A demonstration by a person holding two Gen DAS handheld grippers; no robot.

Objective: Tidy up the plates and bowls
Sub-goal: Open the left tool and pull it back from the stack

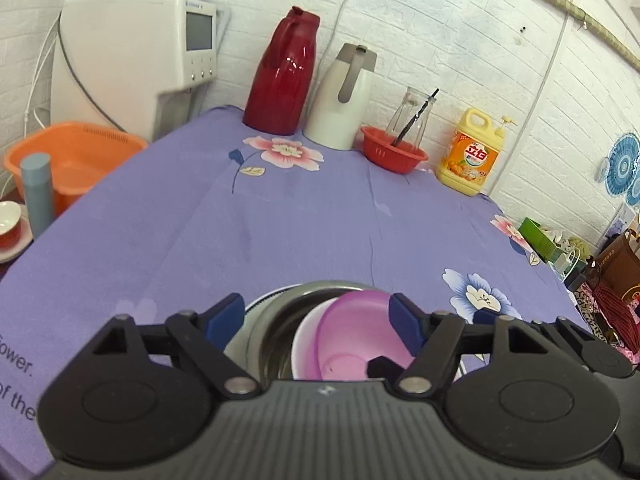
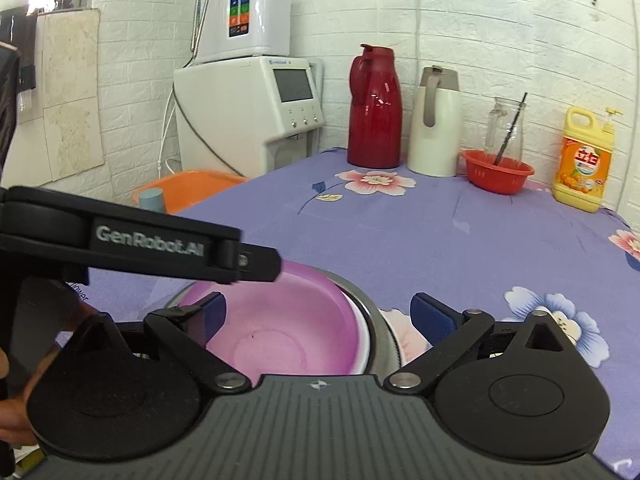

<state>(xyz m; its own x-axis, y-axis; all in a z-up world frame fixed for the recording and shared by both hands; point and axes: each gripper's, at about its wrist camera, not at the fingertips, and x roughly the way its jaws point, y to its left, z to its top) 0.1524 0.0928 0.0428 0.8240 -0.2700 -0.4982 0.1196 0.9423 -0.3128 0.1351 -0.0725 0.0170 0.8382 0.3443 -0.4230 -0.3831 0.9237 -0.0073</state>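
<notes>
Home kitchen: thermos jugs [image 2: 375, 108], dish soap [image 2: 584, 160], water dispenser [image 2: 248, 112]

White brick-pattern walls [image 2: 500, 20] on 2 sides, meeting in a corner. Table [image 1: 280, 220] w/ purple floral cloth runs up to them. White water dispenser [image 2: 248, 116] at left, smaller white unit [image 2: 244, 12] on top. Bright, even light.

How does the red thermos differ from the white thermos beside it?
The red thermos is taller and glossy, all one colour; the white thermos is shorter, matte, with a grey lid and handle. Both stand upright at the back of the purple tablecloth, against the wall.
</notes>
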